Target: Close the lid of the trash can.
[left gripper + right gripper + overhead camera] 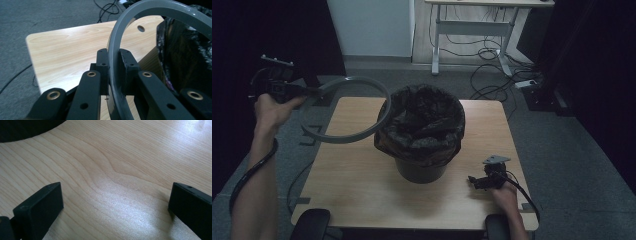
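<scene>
A grey plastic ring [343, 135] hangs in the air over the table's left edge, tilted, its right side near the bin. My left gripper [314, 91] is shut on the ring's left rim; in the left gripper view its jaws clamp the grey band [114, 65] from both sides. A dark bin [421, 169] lined with a black bag [422, 122] stands in the middle of the wooden table [357, 190]. The bag's edge folds over the bin's rim. My right gripper [472, 181] rests low on the table at the right front, its fingers [42, 206] wide open over bare wood.
Grey carpet surrounds the table, with cables [489, 75] and a white desk frame [472, 30] at the back. Black curtains stand at both sides. The bin's dark base [22, 128] lies at the top left of the right gripper view.
</scene>
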`<act>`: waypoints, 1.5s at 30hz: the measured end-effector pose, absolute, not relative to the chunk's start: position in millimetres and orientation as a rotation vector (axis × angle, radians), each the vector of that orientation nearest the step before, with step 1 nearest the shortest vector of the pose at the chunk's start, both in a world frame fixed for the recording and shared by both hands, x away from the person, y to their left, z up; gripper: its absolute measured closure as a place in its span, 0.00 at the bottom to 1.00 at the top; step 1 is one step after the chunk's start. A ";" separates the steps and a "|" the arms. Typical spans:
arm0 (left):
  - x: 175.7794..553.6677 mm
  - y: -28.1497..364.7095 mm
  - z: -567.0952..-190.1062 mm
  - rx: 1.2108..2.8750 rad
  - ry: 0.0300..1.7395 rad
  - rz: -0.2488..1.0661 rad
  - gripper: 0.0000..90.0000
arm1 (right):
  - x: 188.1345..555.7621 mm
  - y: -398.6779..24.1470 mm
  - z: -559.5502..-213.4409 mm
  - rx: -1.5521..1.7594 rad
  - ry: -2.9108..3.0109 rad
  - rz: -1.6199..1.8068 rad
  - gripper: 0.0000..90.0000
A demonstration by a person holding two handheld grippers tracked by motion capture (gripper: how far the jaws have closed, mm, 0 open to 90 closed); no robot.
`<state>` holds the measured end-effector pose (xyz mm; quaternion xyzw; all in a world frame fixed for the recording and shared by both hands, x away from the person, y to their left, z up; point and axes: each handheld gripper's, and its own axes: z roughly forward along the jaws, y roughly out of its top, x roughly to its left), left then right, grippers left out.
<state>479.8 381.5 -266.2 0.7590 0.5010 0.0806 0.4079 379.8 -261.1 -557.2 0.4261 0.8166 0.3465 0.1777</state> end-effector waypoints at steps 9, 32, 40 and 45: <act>491.3 351.6 -267.4 1.939 1.215 0.177 0.88 | 379.8 -261.1 -557.2 1.206 2.310 0.980 0.00; 515.2 271.4 -267.4 2.001 1.077 0.135 0.88 | 379.8 -261.0 -557.3 1.206 2.309 0.982 0.00; 520.8 244.1 -269.0 2.015 1.031 0.124 0.88 | 379.8 -261.0 -557.3 1.206 2.309 0.982 0.00; 523.3 228.8 -269.7 2.020 1.005 0.120 0.88 | 379.8 -260.9 -557.4 1.207 2.307 0.983 0.00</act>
